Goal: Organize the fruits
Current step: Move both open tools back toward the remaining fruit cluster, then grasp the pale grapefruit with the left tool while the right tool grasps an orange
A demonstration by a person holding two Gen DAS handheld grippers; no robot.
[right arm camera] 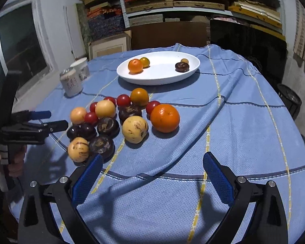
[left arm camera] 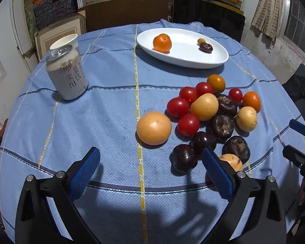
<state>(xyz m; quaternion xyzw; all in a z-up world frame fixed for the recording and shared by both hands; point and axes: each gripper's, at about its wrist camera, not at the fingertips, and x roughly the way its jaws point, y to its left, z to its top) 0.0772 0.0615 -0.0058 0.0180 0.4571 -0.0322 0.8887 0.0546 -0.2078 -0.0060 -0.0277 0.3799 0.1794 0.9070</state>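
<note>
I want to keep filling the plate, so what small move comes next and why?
Probably ease the open, empty right gripper forward onto the orange: it lies nearest, at the pile's edge, and the white plate still has room.

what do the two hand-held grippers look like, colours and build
Each hand-held gripper, left and right, has curved black frame arms with silver bolts and two flat fingers faced with textured blue pads. No cables or markings show.
</note>
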